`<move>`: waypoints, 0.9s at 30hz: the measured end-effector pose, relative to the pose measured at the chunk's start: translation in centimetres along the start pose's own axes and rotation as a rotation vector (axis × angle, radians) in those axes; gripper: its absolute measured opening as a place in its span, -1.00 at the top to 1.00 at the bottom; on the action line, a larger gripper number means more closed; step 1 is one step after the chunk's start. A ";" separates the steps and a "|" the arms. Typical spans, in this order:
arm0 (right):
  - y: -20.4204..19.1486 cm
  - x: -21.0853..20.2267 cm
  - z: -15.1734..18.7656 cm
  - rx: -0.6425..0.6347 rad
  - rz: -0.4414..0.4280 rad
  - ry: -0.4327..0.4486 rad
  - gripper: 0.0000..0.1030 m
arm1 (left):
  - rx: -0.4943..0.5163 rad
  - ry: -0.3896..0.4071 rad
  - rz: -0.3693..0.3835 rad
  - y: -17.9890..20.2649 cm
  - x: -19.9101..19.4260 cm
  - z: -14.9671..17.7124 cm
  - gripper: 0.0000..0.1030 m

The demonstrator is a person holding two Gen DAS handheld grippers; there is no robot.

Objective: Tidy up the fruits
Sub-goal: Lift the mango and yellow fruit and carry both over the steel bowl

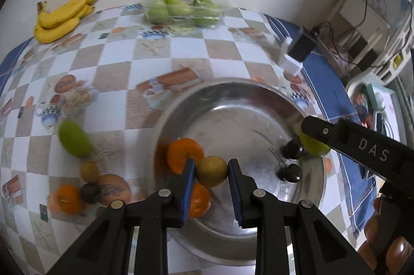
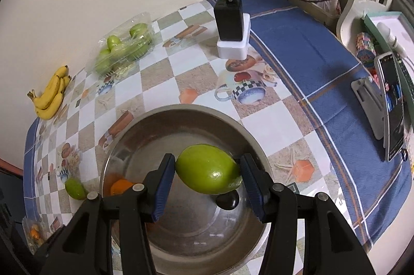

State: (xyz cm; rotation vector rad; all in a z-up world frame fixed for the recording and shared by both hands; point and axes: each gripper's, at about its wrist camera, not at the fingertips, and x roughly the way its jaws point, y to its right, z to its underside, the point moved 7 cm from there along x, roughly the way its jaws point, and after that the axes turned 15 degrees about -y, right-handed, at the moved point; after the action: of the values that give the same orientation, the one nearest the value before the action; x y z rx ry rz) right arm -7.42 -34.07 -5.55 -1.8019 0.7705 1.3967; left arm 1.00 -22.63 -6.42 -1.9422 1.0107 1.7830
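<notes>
Kiwi (image 1: 211, 171) between left tongs (image 1: 211, 173)

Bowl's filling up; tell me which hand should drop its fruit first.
Probably right: its tongs hold the green mango over bare bowl; the left tongs' small fruit hangs above oranges.

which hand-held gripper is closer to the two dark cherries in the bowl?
Right. The right hand-held gripper, shut on a green mango, hangs directly over the cherries. The left hand-held gripper, holding a small brownish-green fruit, is farther off, beside the oranges.
</notes>
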 end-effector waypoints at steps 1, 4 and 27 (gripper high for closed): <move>0.0 0.2 0.0 -0.002 -0.004 -0.005 -0.05 | 0.007 -0.002 0.001 0.2 0.3 0.0 0.46; -0.3 1.0 0.2 -0.008 -0.012 -0.022 -0.05 | 0.024 -0.007 -0.003 0.4 1.2 0.0 0.46; -1.6 4.8 1.0 -0.036 -0.027 -0.123 -0.06 | 0.055 -0.045 -0.009 1.0 3.6 0.1 0.43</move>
State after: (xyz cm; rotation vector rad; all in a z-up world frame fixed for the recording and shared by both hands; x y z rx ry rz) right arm -5.56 -32.45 -10.12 -1.7291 0.6587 1.4974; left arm 0.16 -24.26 -9.72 -1.8627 1.0228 1.7674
